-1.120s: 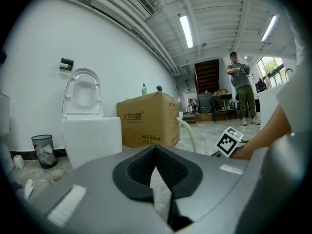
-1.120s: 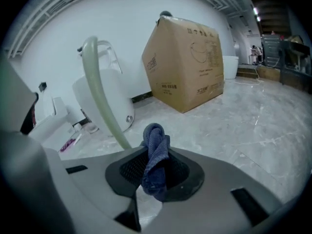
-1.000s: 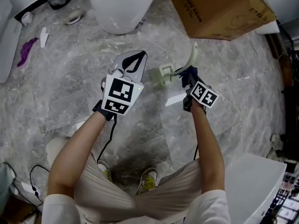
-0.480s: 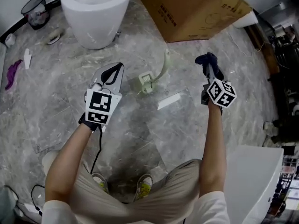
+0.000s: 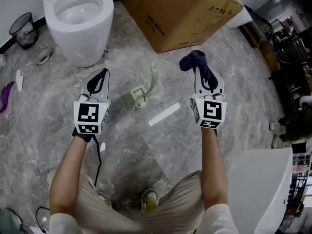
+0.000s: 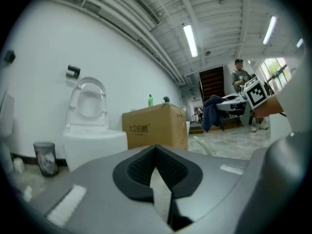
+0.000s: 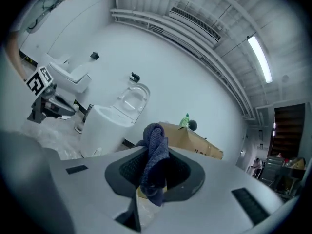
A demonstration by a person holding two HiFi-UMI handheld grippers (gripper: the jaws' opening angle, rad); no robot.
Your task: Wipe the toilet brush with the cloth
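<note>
Pale green toilet brush lies flat; blue cloth bunched in right tongs.

Right tool carried cloth away from toilet brush.

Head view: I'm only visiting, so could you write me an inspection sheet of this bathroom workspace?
Surface: grey marble floor.
Job's things: pale green toilet brush lying on the floor, neither gripper on it; dark blue cloth held up to its right.
Clutter: white strip beside the brush; purple scrap at far left.
Grippers: left gripper shut, nothing in it; right gripper shut on the cloth.
Cables: black cable hanging from the left gripper.
Surroundings: white toilet, cardboard box, waste bin.
</note>
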